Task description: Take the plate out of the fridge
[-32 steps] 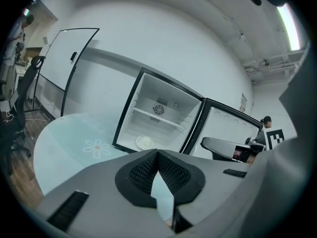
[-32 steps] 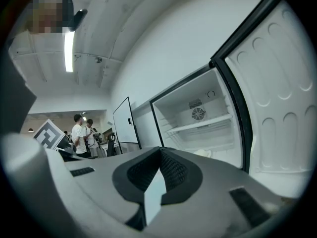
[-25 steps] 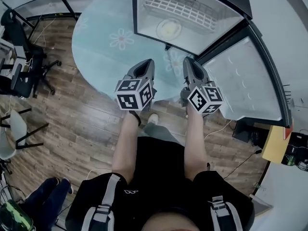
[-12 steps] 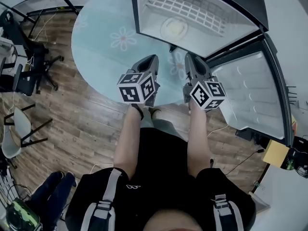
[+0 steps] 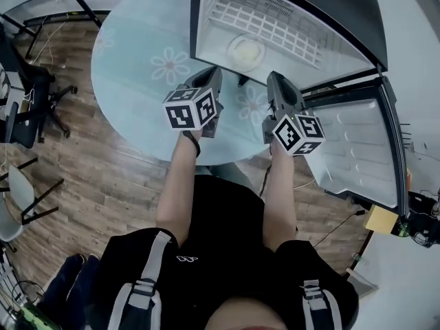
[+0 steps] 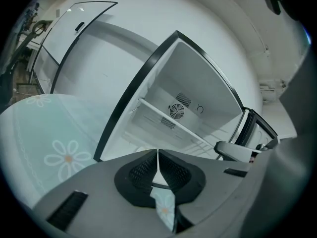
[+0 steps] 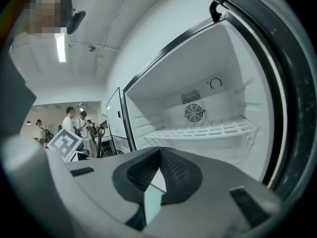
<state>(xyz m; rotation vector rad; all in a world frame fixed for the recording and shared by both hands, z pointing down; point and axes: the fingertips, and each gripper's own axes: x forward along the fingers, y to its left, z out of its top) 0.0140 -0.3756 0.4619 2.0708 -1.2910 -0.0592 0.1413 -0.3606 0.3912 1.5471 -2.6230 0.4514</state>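
Just ahead, the plate (image 5: 246, 51) lies flat on the floor of the open fridge (image 5: 323, 50), under the wire shelf (image 5: 268, 20). It sits between the left hand-held gripper (image 5: 212, 74) and right hand-held gripper (image 5: 274, 81), about equally near each. Both are clenched on nothing. Being round, the plate has no long axis. The fridge stands on a pale daisy rug (image 5: 137, 67) over a wooden floor (image 5: 103, 177).

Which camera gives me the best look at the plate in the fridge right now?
The head view: the plate lies whole and unblocked on the floor of the open fridge. In the two gripper views, the left gripper and the right gripper themselves cover the fridge floor, so no plate can be made out there.
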